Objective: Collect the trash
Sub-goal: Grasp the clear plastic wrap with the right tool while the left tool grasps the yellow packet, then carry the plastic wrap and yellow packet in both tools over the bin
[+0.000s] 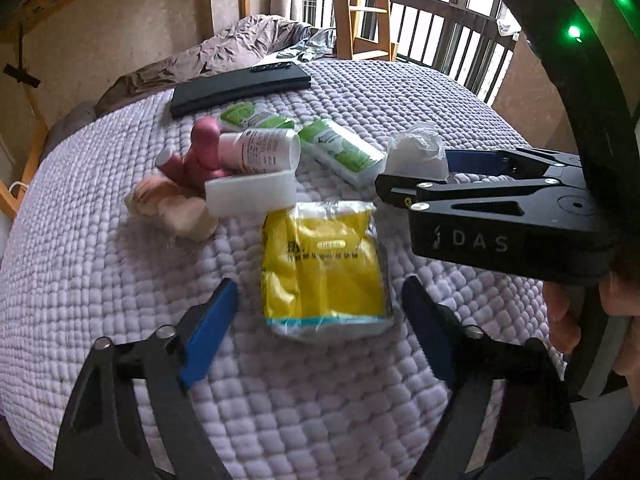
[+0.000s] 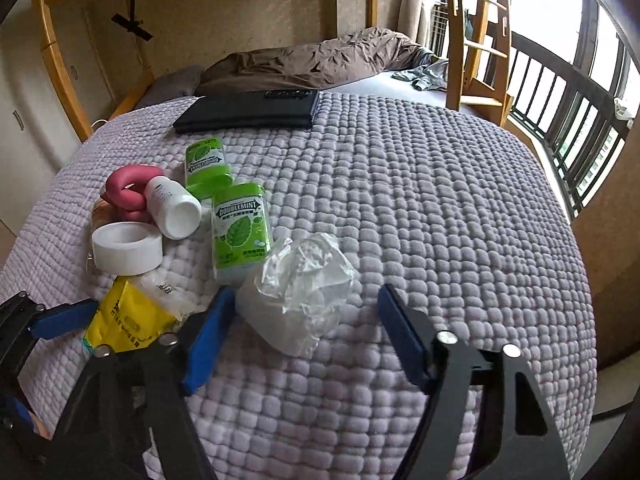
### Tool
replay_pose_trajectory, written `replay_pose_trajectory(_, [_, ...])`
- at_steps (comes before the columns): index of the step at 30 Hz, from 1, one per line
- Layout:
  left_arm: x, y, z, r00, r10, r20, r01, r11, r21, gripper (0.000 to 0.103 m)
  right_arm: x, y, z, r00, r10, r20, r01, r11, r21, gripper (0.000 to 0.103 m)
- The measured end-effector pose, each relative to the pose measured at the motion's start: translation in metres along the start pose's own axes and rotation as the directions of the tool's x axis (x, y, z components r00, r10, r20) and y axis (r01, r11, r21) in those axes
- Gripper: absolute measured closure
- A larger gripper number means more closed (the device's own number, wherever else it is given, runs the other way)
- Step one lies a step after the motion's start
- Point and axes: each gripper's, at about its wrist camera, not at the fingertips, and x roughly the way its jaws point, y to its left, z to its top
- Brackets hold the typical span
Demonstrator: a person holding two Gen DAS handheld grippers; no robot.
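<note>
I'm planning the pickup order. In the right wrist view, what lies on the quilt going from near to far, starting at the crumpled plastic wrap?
Plastic wrap → Doublemint box → second green gum box → black case.

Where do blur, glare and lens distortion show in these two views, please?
Left wrist view: the left tongs smear with motion blur, and the quilt bulges from the fisheye. Right wrist view: the window is blown out white, while the DOUBLEMINT box stays sharp.
</note>
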Motion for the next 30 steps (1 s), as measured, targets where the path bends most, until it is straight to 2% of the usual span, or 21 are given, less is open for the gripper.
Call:
replay_pose_trajectory(4, [0.004,-0.003,0.004,1.0,0.012,0.003,-0.012,1.0,0.027,0.032,0.004,0.002,0.002,1.0,-0.002,0.002,0.002,1.0,-0.018,0.043])
replay_pose_trajectory(6, [0.004,-0.003,0.004,1.0,0.016,0.01,-0.016,0.999,0.029,0.042,0.003,0.003,0.002,1.0,0.002,0.005,-0.002,1.0,-0.025,0.051])
replay_pose_trajectory(8, [0.002,-0.002,0.005,1.0,0.02,0.017,-0.021,0.999,0.032,0.047,0.003,0.004,0.002,1.0,0.0,0.007,0.0,1.0,-0.029,0.052])
replay_pose_trajectory(19, [-0.017,-0.004,-0.007,1.0,0.008,0.028,-0.009,0.998,0.058,0.049,-0.02,0.007,-0.008,0.999,0.019,0.029,-0.018,0.999,-0.029,0.054])
replay_pose_trajectory(30, [-0.04,0.012,-0.021,0.999,-0.051,0.016,0.051,0.999,0.007,0.049,-0.05,0.017,-0.027,0.997,0.069,0.028,-0.069,0.998,-0.005,0.054])
